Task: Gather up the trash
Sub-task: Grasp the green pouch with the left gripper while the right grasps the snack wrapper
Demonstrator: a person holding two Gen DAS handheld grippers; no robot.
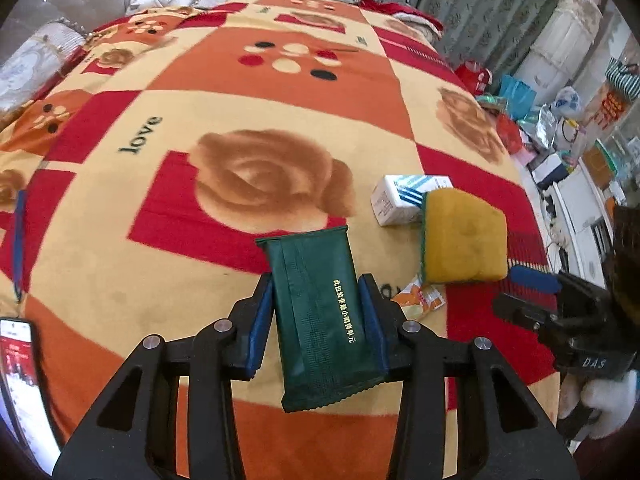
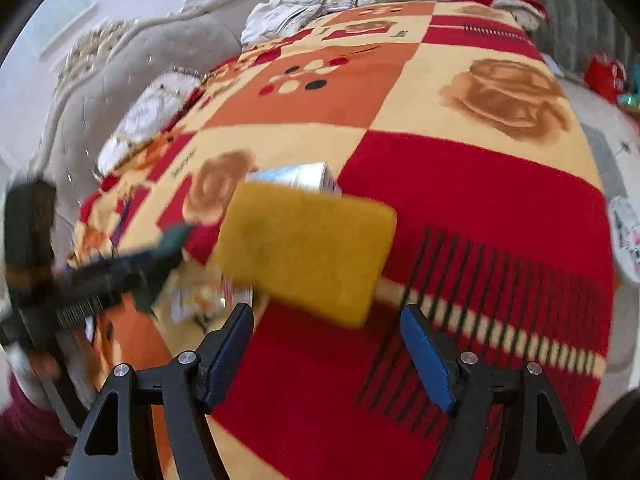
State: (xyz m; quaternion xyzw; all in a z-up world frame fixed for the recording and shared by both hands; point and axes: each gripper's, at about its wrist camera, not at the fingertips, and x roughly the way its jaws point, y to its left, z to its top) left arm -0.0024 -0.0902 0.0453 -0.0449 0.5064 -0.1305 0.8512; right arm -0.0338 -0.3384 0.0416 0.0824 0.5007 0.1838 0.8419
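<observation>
- A patterned blanket in red, orange and cream is spread beneath both tools; every piece of trash lies on it.
- A yellow sponge with a green underside is seen just ahead of the right gripper, whose jaws stand wide with nothing between them. It is judged soft, light and springy, best taken across its short sides.
- A dark green packet with gold print and crimped ends is clamped between the pads of the left gripper. It is judged thin, light and slippery, so a mid-body hold suits it.
- A white carton lies beyond the sponge; it is judged stiff but crushable.
- A small orange wrapper lies just right of the left gripper.
</observation>
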